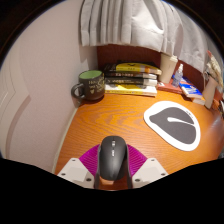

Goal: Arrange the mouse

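A black computer mouse (112,157) sits between my gripper's (112,166) two fingers, with the magenta pads (91,158) pressed against both its sides. It is held just above the orange-brown wooden desk (80,125). Beyond the fingers to the right lies a mouse pad (175,125), white-edged with a dark oval middle, flat on the desk and with nothing on it.
A dark green mug (90,85) stands at the back left. A stack of books (130,77) lies behind it, under a grey curtain (130,25). A small bottle and a blue packet (186,85) are at the back right. A white wall runs along the left.
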Demonstrator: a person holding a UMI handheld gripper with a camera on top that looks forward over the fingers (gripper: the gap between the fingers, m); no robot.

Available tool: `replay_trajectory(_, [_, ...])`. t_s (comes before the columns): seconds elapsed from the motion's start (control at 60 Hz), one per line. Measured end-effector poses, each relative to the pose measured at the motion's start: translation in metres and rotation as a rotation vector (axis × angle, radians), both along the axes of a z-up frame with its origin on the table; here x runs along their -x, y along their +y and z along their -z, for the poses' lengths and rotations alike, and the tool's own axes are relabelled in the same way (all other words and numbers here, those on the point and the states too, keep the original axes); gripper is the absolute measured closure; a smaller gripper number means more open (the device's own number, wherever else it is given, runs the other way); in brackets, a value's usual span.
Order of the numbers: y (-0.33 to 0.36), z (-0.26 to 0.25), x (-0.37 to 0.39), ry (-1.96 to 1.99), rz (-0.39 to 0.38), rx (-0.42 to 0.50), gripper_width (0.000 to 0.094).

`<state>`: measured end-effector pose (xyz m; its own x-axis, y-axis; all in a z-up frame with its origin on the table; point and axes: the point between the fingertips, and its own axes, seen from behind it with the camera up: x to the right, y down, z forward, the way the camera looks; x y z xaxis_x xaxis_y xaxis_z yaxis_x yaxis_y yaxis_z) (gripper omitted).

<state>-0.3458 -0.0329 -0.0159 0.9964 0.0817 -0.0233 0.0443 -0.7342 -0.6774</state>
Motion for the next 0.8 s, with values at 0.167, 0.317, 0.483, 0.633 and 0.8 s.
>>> replay_trajectory(0.167, [0.010,-0.032,0.013,0.014,-0.077,0.035,0.0584])
replay_trajectory(0.317, [0.050,-0.161,0.008,0.019,-0.116,-0.163,0.0585])
replay_trajectory(0.483, [0.092,-0.280,-0.041,0.036,-0.085,-0.340,0.0583])
replay_trajectory(0.633, [0.121,-0.288,-0.127,0.011,0.000,-0.358,0.0580])
replay_trajectory(0.8, [0.133,-0.192,-0.207,-0.008,0.069,-0.225,0.0579])
